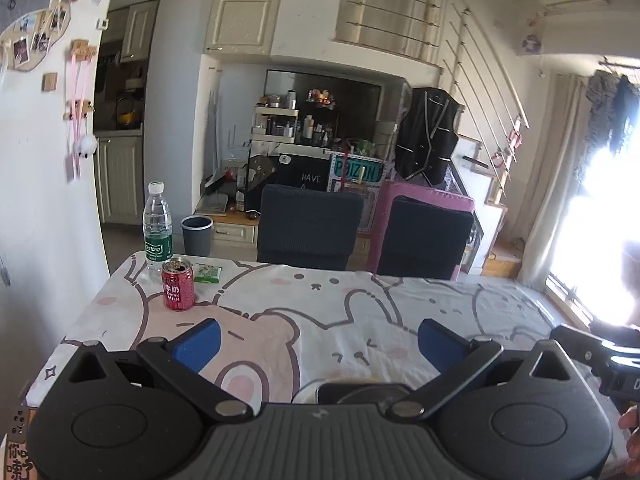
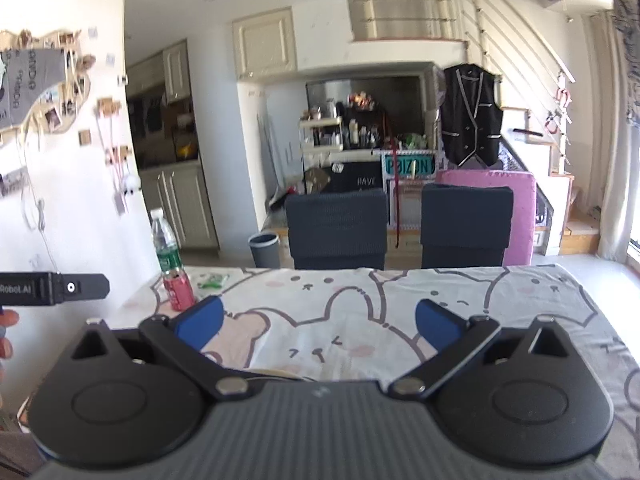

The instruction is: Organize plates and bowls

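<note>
left gripper [image 1: 318, 340]: jaws wide apart, holding nothing, above the cartoon tablecloth [image 1: 340, 300] | right gripper [image 2: 316, 322]: jaws wide apart, holding nothing | dish [image 1: 310, 390]: pale rim at 6 o'clock, just under left gripper, mostly hidden | red can [image 1: 178, 286], water bottle [image 1: 157, 228] at 10 o'clock

Both wrist cams sat low over the table's [image 1: 360, 300] near edge, facing across it toward two chairs [image 2: 338, 228]. Left cam sat further left. Shared: can [image 1: 178, 286], bottle [image 2: 166, 246], chairs, back shelves.
</note>
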